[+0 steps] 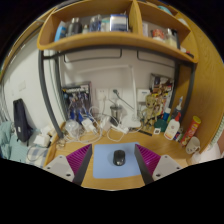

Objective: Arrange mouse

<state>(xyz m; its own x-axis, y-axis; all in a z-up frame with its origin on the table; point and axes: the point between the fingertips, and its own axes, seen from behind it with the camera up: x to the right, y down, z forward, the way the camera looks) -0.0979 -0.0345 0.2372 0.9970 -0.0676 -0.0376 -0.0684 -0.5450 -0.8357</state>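
Note:
A small black mouse [119,157] lies on a light blue mouse mat [105,170] on the wooden desk. My gripper [112,162] is open, with its two fingers spread wide at either side of the mat. The mouse rests between the fingers, nearer the right one, with a clear gap on both sides. The magenta pads [72,157] face inward and touch nothing.
Behind the mat the desk [170,146] is crowded: white cables and clutter at the back, bottles [172,124] on the right, a dark object [20,118] on the left. A wooden shelf [110,42] with boxes hangs above.

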